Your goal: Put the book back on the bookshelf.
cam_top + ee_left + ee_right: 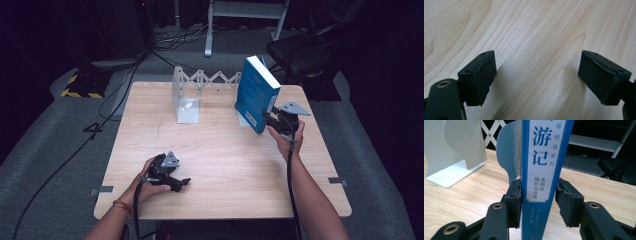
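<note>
A blue book [256, 95] with a white spine label stands tilted at the back right of the wooden table [220, 165]. My right gripper [270, 117] is shut on its lower spine. In the right gripper view the spine [541, 157] runs up between both pads [514, 200], with my right gripper [537, 195] around it. A white metal bookend [186, 100] stands at the back centre, and a second bookend [507, 157] is just behind the book. My left gripper [182, 182] rests low at the front left. Its view shows my left gripper [536, 75] open over bare wood.
A white accordion link [210, 79] joins the two bookends along the table's back edge. Off the table, a black chair [300, 52] sits at the back right, and cables [125, 85] trail over the grey floor at the left.
</note>
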The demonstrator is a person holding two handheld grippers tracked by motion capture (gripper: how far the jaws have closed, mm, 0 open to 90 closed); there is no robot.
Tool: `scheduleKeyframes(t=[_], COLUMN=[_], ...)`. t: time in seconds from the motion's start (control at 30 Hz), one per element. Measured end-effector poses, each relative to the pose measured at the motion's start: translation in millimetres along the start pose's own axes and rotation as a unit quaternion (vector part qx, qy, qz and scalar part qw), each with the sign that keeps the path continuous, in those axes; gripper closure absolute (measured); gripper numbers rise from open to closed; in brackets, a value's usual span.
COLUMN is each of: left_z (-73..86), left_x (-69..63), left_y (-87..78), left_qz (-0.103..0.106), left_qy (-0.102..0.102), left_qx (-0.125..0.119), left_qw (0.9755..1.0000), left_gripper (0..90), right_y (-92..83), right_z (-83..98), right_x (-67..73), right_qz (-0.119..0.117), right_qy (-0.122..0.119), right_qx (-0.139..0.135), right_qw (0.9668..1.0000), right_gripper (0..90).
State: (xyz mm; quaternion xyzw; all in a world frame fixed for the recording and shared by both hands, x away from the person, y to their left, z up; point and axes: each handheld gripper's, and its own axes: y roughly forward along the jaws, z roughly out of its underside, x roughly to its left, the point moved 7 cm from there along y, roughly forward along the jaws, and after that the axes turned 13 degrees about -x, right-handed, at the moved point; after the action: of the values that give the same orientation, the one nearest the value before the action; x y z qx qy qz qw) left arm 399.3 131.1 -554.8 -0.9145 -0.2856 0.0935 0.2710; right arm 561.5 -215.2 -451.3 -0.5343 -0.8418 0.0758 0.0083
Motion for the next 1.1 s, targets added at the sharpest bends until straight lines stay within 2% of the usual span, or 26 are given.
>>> scheduleKeyframes(t=[0.13,0.2,0.27,0.53,0.6,0.7,0.8,0.83,1.0,1.1], left_z=[0.0,0.0,0.0,0.0,0.0,0.0,-0.1,-0.1,-0.1,-0.2], left_x=[0.0,0.0,0.0,0.0,0.1,0.1,0.1,0.1,0.2,0.4], left_y=[0.0,0.0,0.0,0.0,0.0,0.2,0.3,0.3,0.3,0.4], left_qz=[0.000,0.000,0.000,0.000,0.000,0.001,0.001,0.001,0.001,0.001], left_qy=[0.000,0.000,0.000,0.000,0.000,0.000,0.000,0.000,0.000,0.001], left_qx=[0.000,0.000,0.000,0.000,0.000,0.001,0.001,0.001,0.000,0.000], left_qw=[1.0000,1.0000,1.0000,1.0000,1.0000,1.0000,1.0000,1.0000,1.0000,1.0000], left_gripper=[15.6,15.6,15.6,15.6,15.6,15.4,15.4,15.4,15.3,15.3], right_y=[-8.9,-13.5,-16.9,-27.8,-32.2,-39.1,-46.2,-49.8,-64.8,-74.7], right_z=[-1.2,-3.5,-6.2,-6.0,-5.6,-5.3,-3.3,-2.9,-1.9,0.8], right_x=[-1.9,-1.7,-1.1,-0.3,2.4,4.0,6.1,7.7,10.5,10.7], right_qz=[-0.005,-0.016,-0.024,-0.036,-0.054,-0.063,-0.076,-0.087,-0.105,-0.111], right_qy=[-0.008,-0.005,-0.013,-0.027,-0.032,-0.052,-0.070,-0.076,-0.082,-0.094], right_qx=[0.005,0.007,0.006,0.023,0.026,0.034,0.052,0.056,0.061,0.065], right_qw=[0.9999,0.9998,0.9996,0.9987,0.9977,0.9961,0.9932,0.9918,0.9892,0.9872], right_gripper=[56.2,55.4,54.0,49.5,48.0,46.2,44.3,43.6,40.0,38.0])
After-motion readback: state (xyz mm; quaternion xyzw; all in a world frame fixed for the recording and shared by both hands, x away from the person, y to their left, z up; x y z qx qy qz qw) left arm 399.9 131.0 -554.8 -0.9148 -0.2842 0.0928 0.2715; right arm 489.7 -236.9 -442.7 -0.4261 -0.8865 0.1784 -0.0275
